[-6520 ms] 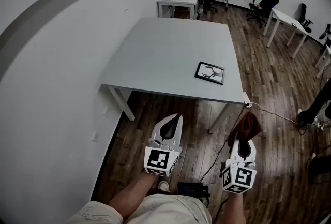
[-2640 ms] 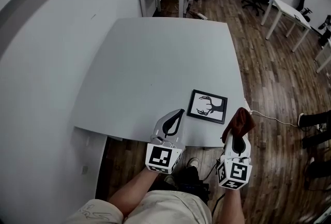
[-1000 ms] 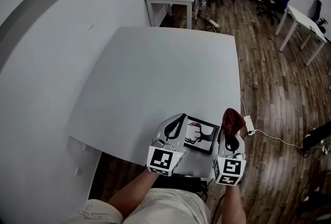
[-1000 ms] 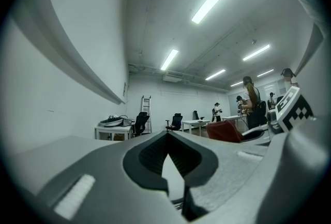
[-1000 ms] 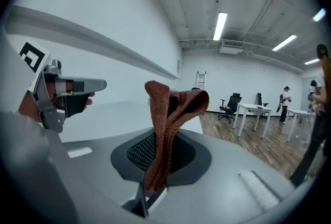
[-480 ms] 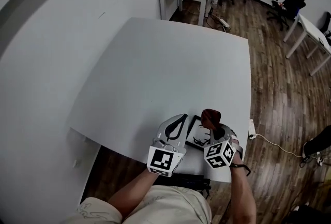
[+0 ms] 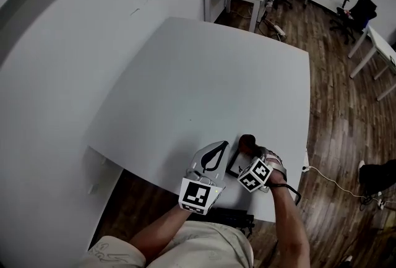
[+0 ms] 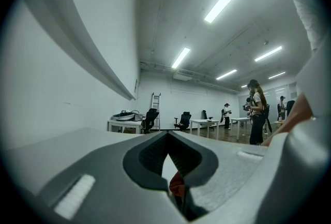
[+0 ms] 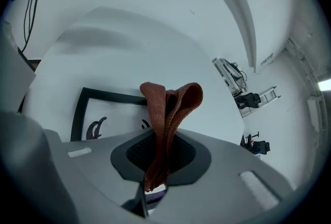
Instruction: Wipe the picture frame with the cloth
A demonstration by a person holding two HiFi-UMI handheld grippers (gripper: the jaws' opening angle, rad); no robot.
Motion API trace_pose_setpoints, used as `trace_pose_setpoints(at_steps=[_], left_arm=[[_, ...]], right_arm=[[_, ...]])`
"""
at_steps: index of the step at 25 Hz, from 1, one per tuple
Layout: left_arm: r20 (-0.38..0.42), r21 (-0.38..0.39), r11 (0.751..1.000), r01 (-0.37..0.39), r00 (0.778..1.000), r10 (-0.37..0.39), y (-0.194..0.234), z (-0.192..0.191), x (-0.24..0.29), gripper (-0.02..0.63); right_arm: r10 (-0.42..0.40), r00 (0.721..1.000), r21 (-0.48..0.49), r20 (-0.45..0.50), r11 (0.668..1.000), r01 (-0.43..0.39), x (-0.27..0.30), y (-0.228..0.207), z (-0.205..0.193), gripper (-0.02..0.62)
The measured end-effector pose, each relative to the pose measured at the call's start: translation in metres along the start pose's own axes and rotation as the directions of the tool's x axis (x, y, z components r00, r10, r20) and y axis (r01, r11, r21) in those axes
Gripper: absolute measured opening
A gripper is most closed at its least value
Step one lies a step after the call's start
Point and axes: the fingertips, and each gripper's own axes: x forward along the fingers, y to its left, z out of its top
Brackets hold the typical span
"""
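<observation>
My right claw [image 7: 250, 153] pinches the cloth [image 9: 166, 109] firmly and holds it over the picture frame [image 9: 81, 106] for wiping. My left claw [image 7: 218, 149], closed and empty, is just beside it.

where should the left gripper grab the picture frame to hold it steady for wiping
Probably its black border on the side nearest the left gripper, coming in low from the left. The picture frame lies flat on the table, so only the thin edge offers a grip, and the right gripper with the cloth is over the rest. Left jaws need opening first.
</observation>
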Motion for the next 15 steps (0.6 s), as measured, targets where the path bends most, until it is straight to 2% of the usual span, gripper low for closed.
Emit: trace_pose_setpoints(at_steps=[7,15], left_arm=[[0.002,-0.008,1.0,-0.007,1.0,0.007,0.005,0.0,-0.001,0.0],[0.005,-0.004,1.0,0.002,1.0,-0.002,0.001,0.002,-0.002,0.0]], right_arm=[[0.001,0.999,-0.065,-0.048,0.998,-0.004,0.008,0.003,0.001,0.061],[-0.008,0.998,-0.101,-0.055,0.995,0.002,0.002,0.013,-0.001,0.061]])
